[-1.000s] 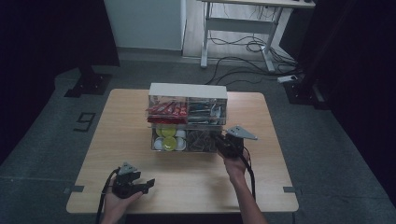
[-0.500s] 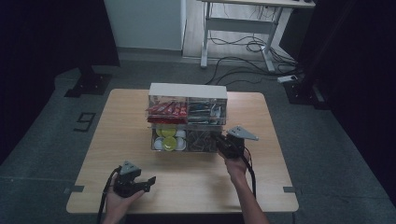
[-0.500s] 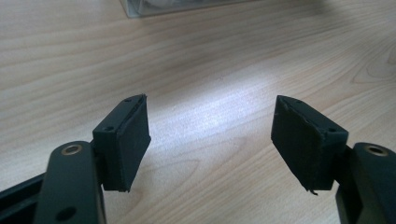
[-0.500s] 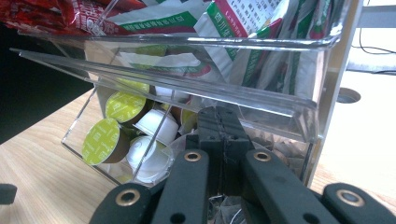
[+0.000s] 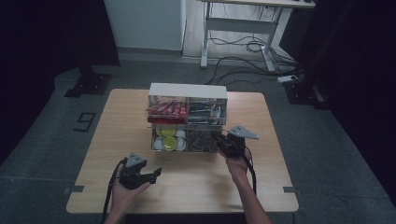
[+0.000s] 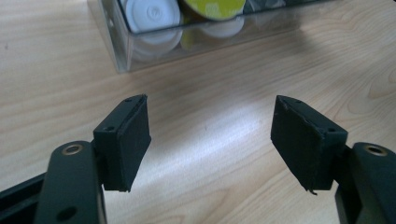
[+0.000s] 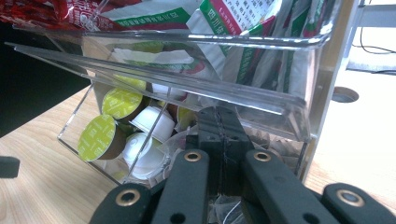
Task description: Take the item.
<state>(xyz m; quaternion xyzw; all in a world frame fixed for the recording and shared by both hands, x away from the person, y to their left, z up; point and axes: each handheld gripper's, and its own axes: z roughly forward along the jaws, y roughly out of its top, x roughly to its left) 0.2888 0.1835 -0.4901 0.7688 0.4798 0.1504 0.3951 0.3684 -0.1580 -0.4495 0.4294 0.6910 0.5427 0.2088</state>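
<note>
At the lower right compartment of the clear organizer on the bench, the right tongs are staying clenched inside among small tea bags; whether they are pinching one I cannot tell. A tea bag is probably light, soft and easy to tear, so its paper edge seems best to pinch. The left tongs are hanging released, empty, near the coffee capsules.
</note>
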